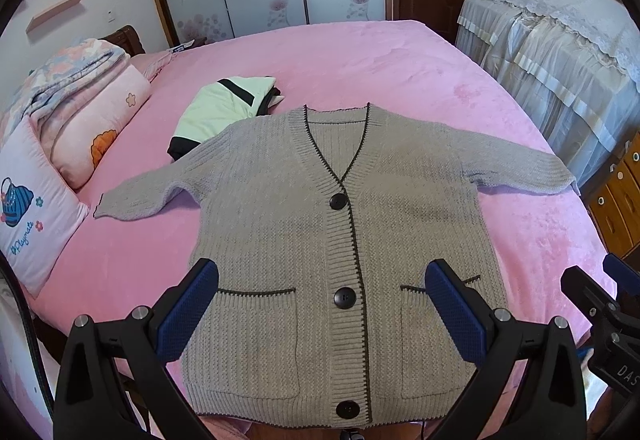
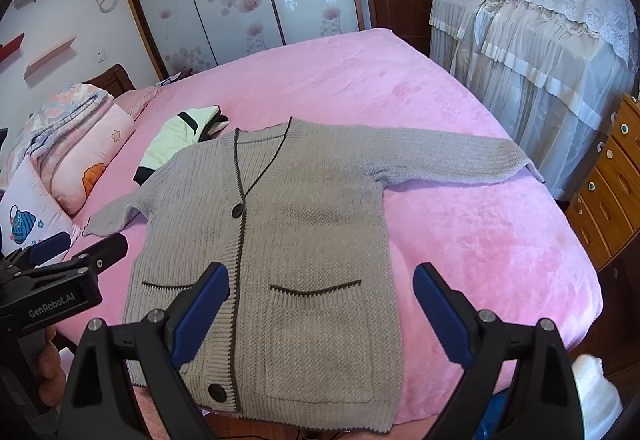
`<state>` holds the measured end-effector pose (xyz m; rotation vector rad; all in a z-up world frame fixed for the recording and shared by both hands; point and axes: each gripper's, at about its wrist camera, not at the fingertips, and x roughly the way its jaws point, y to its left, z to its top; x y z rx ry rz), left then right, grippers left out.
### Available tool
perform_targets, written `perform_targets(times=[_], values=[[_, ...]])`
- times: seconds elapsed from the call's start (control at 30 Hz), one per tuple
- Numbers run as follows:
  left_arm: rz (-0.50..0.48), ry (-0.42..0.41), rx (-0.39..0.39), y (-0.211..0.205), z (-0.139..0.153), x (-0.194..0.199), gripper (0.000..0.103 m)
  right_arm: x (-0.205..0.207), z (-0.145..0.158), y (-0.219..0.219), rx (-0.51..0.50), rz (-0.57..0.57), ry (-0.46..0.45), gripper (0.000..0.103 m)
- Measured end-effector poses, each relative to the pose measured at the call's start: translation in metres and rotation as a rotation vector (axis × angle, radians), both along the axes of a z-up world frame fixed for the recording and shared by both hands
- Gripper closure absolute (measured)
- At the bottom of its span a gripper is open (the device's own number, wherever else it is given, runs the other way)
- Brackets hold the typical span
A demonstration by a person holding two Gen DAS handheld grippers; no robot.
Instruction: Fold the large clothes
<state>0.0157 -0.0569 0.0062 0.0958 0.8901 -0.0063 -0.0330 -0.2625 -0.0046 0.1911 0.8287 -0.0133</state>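
One grey cardigan [image 1: 304,240] lies flat, front up, on the pink bed [image 1: 400,64], its hem end between and beneath the wide-open, empty fingers of the left gripper [image 1: 322,304] and the right gripper [image 2: 320,304]. Its long axis runs hem at 6 o'clock to collar at 12, the two sleeves spread toward 9 and 3. It shows three black buttons and two pockets; one folded pale-green garment [image 1: 218,108] sits at 11 o'clock, touching the shoulder.
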Motion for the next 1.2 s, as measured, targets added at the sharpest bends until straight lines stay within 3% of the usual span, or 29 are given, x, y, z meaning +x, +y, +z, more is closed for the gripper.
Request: perform_targets(times=[0.5,0.9,1.07,1.2], values=[[-0.077,-0.056,0.042,-0.05,0.017,0.03,0.0,0.013,-0.014,-0.045,0.013,-0.069,0.02,0.009],[-0.177,-0.15,0.043,-0.114,0.045,0.083,0.0,0.055,0.009,-0.116,-0.124,-0.214,-0.034,0.009],[-0.188,-0.146,0.048,-0.143,0.041,0.119,0.0,0.077,0.021,-0.155,-0.159,-0.284,-0.053,0.009],[-0.201,-0.094,0.018,-0.165,0.029,0.153,0.0,0.093,0.025,-0.184,-0.173,-0.337,-0.063,0.009]])
